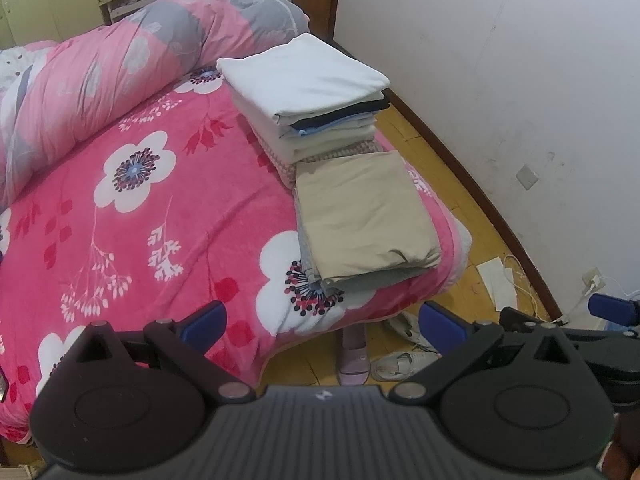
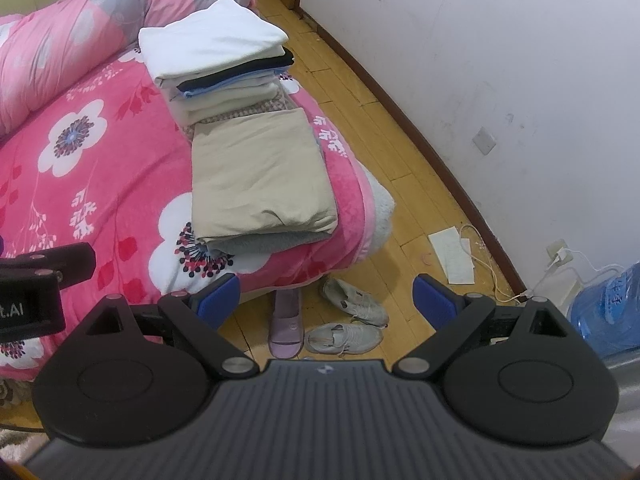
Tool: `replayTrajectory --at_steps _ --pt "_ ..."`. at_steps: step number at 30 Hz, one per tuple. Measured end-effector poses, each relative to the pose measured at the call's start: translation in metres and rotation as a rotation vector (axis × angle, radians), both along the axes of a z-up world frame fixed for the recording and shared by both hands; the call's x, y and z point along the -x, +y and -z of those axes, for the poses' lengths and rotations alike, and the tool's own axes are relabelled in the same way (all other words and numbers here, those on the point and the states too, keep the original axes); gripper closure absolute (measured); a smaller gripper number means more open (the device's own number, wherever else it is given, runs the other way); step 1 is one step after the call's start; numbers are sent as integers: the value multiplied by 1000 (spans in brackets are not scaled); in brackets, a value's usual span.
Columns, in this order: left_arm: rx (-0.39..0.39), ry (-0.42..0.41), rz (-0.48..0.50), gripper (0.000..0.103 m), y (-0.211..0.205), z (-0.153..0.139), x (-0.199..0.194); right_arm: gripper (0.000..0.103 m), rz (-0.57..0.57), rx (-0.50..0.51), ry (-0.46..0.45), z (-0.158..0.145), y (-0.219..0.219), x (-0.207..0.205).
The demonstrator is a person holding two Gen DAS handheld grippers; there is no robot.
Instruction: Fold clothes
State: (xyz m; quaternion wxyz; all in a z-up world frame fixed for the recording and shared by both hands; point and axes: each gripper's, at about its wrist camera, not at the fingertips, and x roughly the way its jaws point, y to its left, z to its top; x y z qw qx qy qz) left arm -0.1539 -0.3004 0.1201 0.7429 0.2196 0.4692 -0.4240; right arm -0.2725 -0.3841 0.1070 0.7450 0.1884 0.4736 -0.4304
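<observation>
Clothes (image 1: pixel 362 210) are lying folded in 2 stacks on bed (image 1: pixel 140 216), ahead of both jaws; nothing unfolded showing, so prob. nearly done. Left gripper (image 1: pixel 322 320) & right gripper (image 2: pixel 326 300) are hanging wide open, empty.

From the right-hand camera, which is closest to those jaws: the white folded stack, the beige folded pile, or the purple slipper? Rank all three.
1. Purple slipper, on the floor just ahead of the right gripper.
2. Beige folded pile, at the bed's near corner.
3. White folded stack, farther up the bed.
</observation>
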Motion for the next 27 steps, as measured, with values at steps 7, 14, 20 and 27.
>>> replayTrajectory --at_steps 7,14,20,27 --pt "-2 -1 -4 0 -1 0 -4 10 -4 0 1 0 -1 -5" --pt "-1 3 -6 0 -1 0 -7 10 -12 2 8 0 -2 -8" --pt "-4 9 -4 0 0 1 -7 10 -5 2 11 -1 -1 -8" --pt "-7 10 5 0 -1 3 -5 10 4 1 10 0 0 -6"
